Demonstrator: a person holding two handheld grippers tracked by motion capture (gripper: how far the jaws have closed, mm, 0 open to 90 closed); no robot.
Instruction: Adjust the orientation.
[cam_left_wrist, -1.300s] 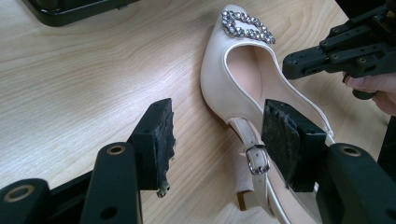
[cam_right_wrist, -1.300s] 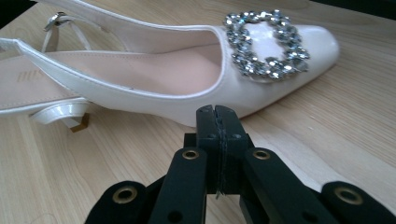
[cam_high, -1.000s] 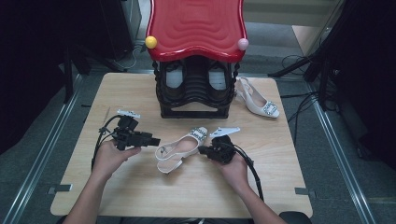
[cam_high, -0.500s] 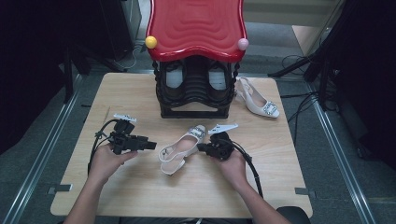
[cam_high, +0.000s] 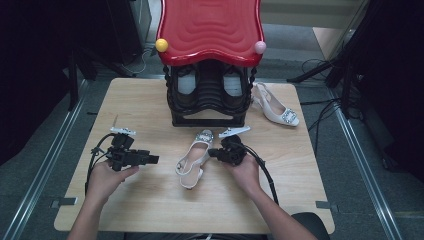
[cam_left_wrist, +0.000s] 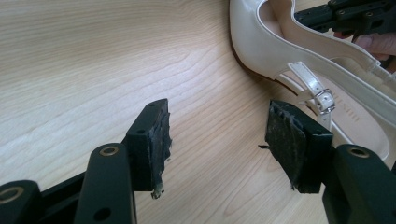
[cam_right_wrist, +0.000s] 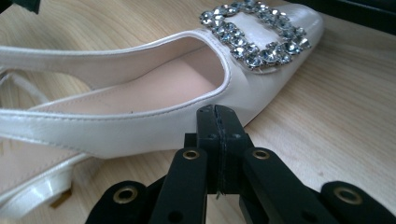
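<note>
While my right fingers (cam_right_wrist: 217, 122) are pressed flat together with nothing between them, tips against the side of the cream slingback shoe (cam_high: 194, 157) lying mid-table (cam_high: 150, 200), my left fingers (cam_left_wrist: 224, 140) stand wide and empty at its nine o'clock. I judge it best to keep the right ones bracing and bring the left around the heel strap (cam_left_wrist: 313, 88) squarely. Faint insole lettering is unreadable.
</note>
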